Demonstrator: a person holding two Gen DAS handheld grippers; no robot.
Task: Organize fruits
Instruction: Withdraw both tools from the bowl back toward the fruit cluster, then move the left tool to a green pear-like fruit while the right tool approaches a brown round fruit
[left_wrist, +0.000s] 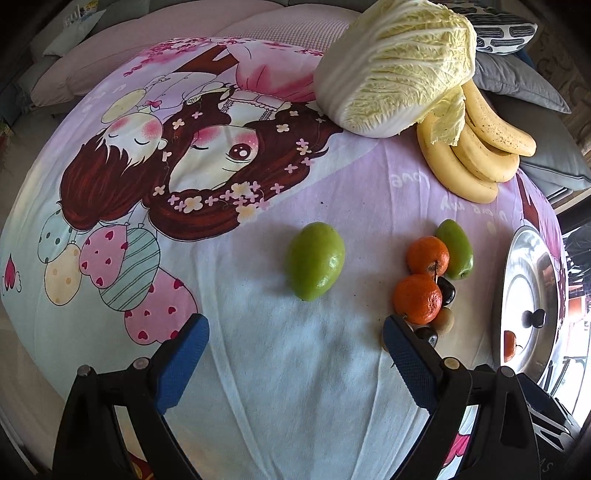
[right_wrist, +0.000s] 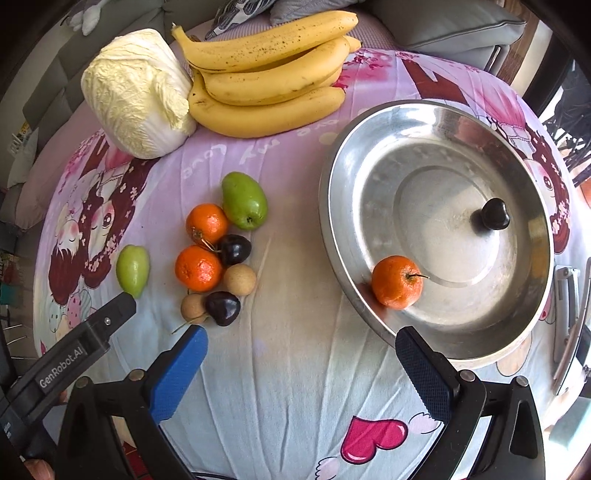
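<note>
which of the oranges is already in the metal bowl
The orange with the short stem, lying alone near the steel bowl's near rim beside a dark cherry. The other two oranges sit on the cloth in the fruit cluster.

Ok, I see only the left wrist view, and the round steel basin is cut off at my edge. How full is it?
Observer: The round steel basin is mostly bare: one orange mandarin near its front wall, one dark cherry further in.
Operator: Which small fruits hide behind my gripper finger?
Observer: That cluster holds two dark glossy cherries and two round brown fruits.
Operator: Is the right gripper busy?
Observer: No, the right gripper is open and empty.
</note>
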